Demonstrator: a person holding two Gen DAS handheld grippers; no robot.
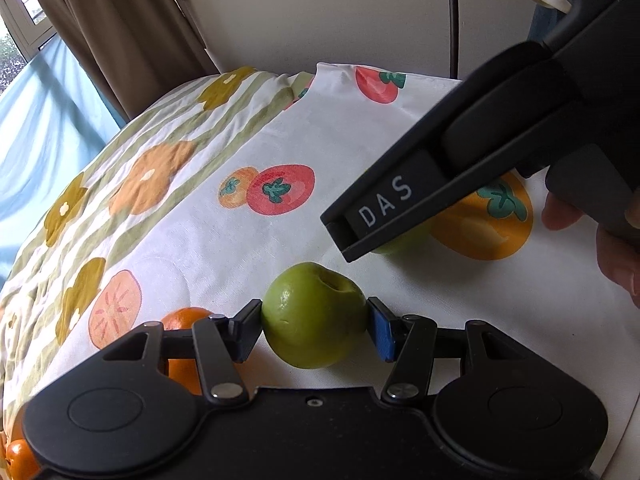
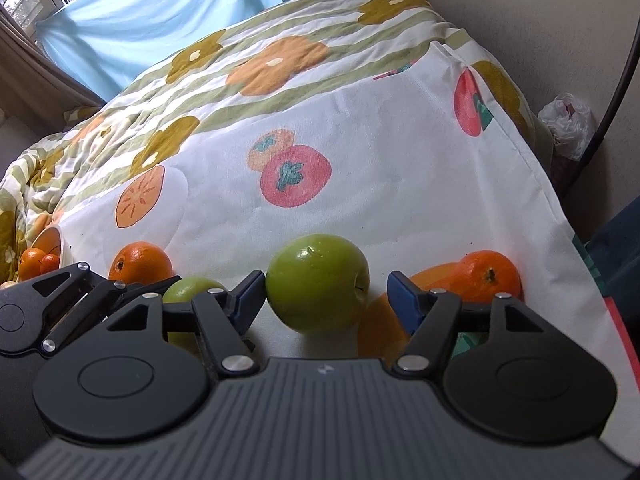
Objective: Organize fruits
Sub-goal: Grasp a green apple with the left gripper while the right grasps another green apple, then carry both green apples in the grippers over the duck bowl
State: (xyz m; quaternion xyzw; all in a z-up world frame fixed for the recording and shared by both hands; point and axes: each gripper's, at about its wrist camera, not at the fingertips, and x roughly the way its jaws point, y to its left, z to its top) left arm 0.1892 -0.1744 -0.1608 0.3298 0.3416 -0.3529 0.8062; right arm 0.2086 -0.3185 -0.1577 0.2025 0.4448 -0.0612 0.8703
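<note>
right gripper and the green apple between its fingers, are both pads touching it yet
Apart on one side: in the right wrist view the right gripper shows cloth between one pad and the green apple.

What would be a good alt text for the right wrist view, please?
The right gripper brackets a green apple on a fruit-printed cloth; one pad touches, the other stands clear. An orange lies right, another orange and a second green apple left.
</note>
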